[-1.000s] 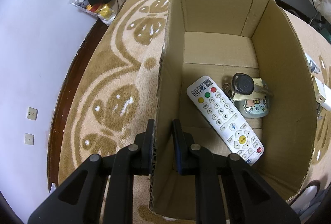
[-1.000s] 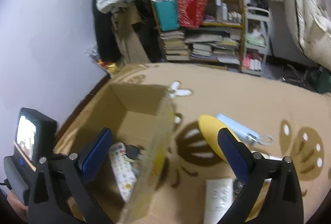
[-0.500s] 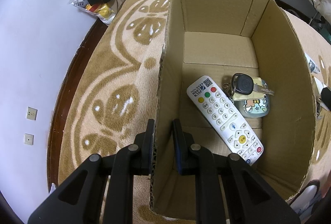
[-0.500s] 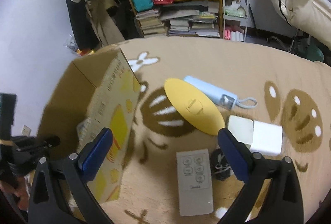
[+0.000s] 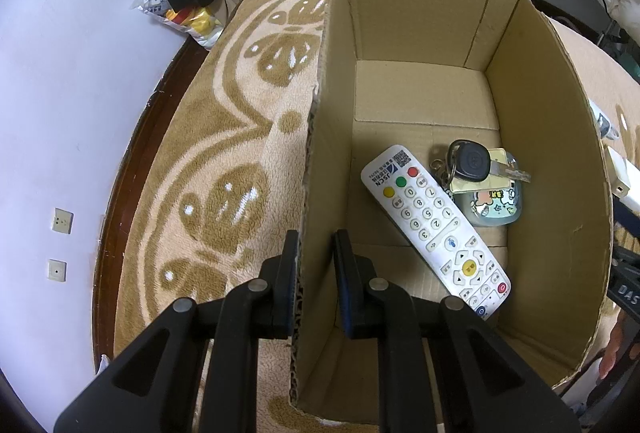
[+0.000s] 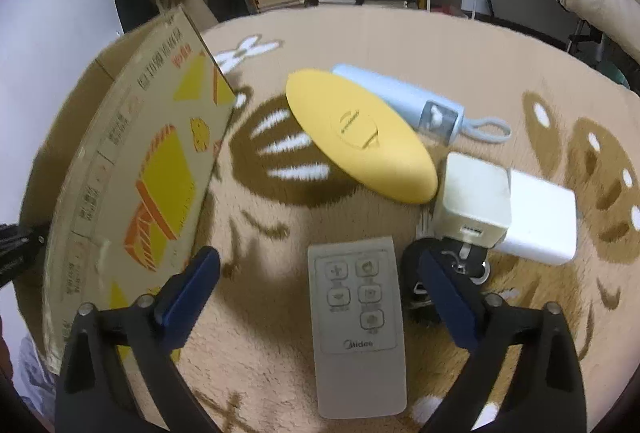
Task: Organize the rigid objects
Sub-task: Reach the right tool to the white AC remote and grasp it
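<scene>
**boxfan22:** so where's everything sitting right now?

**me:** My left gripper [image 5: 316, 253] is pinching the near left wall of the cardboard box [image 5: 420, 13], one finger outside on the rug side, one inside. Inside the box on the floor: a white remote [image 5: 436, 229] lying diagonally, and just beside it a car key [image 5: 472, 161] on top of a little cartoon-print case [image 5: 496, 205].

**boxfan22:** and the other hand?

**me:** My right gripper [image 6: 320, 277] is spread wide, not holding anything, hovering low over the rug [image 6: 400, 33]. A grey Midea remote [image 6: 358, 317] lies flat right between the two blue pads [image 6: 188, 289]; can't tell if they touch it, looks like not. Beyond it there's a yellow oval thing [image 6: 360, 133] leaning over a pale blue cylinder with a loop strap [image 6: 404, 101], plus a white charger block [image 6: 540, 217] touching a cream-coloured cube [image 6: 474, 201]. Some dark object sits behind my right finger, too hidden to name. Box's printed outer side is off to my left in that view.
</scene>
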Demonstrator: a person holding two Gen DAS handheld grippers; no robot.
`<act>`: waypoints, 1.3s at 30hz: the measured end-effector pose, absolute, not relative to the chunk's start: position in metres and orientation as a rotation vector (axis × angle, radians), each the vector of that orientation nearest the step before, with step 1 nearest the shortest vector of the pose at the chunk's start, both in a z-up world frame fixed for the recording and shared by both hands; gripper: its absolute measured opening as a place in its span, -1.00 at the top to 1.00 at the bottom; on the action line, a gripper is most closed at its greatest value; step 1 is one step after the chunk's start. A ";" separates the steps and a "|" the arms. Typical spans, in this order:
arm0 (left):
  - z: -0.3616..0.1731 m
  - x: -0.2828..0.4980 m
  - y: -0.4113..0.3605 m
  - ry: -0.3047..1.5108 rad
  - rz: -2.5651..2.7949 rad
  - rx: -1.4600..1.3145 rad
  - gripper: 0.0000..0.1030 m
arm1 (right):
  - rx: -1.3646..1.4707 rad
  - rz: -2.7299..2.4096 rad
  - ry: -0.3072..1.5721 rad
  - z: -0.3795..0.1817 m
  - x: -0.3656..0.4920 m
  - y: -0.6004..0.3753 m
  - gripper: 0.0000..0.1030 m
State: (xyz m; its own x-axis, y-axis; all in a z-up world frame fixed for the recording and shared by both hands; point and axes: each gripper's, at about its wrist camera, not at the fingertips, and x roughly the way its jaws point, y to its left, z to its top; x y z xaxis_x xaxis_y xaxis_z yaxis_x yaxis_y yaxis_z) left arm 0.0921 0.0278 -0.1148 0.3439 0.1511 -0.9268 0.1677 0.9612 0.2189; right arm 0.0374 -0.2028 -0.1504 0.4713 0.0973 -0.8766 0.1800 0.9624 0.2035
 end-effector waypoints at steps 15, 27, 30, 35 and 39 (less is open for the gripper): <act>-0.115 0.092 0.028 1.225 -0.010 0.307 0.68 | 0.223 -0.093 1.133 -0.169 0.034 -0.197 -0.12; -0.115 0.091 0.027 1.224 -0.008 0.316 0.68 | 0.200 -0.106 1.121 -0.173 0.042 -0.198 -0.12; -0.115 0.090 0.027 1.223 -0.008 0.318 0.68 | 0.201 -0.107 1.111 -0.173 0.042 -0.196 -0.10; -0.115 0.090 0.026 1.224 -0.008 0.316 0.68 | 0.187 -0.120 1.085 -0.170 0.041 -0.191 -0.08; -0.115 0.090 0.026 1.222 -0.005 0.327 0.67 | 0.206 -0.118 1.047 -0.164 0.041 -0.191 -0.07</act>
